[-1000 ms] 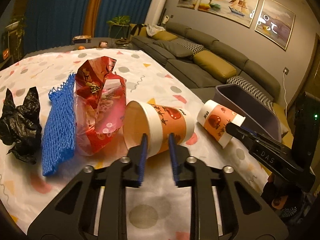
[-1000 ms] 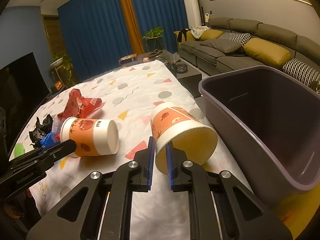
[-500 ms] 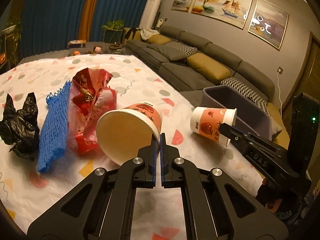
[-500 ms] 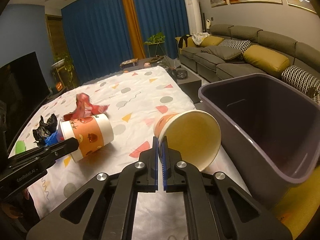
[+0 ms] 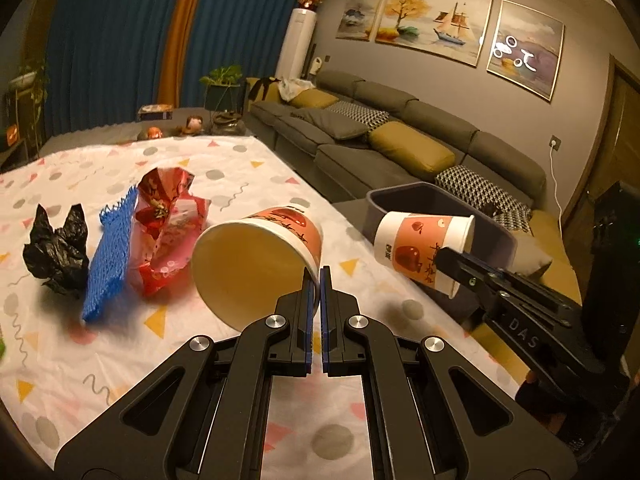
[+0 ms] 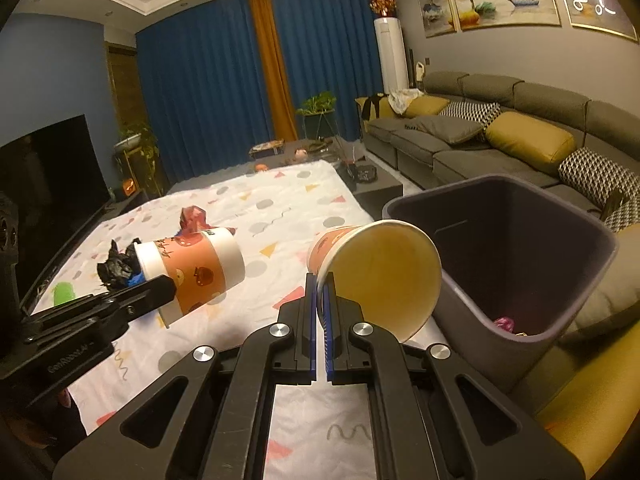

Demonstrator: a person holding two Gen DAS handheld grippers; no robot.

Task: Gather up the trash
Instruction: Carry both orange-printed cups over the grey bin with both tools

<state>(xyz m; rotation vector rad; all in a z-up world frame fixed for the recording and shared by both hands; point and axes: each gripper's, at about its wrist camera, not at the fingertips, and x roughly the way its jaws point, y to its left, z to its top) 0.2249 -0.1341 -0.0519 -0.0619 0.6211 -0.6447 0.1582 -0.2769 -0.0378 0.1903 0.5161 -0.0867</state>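
Holding a paper cup apiece by the rim, both tools are clear of the desk (image 5: 120,368). Right hand-held gripper (image 6: 321,298), jaws pinched on the wall of the right cup (image 6: 384,270), is nearer the grey bin (image 6: 592,248), which lies just to its right; cup mouth faces the camera, long axis pointing away. Left hand-held gripper (image 5: 317,280) clamps the left cup (image 5: 256,264) likewise, bin farther off. Right view alone shows scraps on the bin floor; left view shows red wrapper (image 5: 168,220), blue mesh (image 5: 110,260), black bag (image 5: 58,254) on the cloth.
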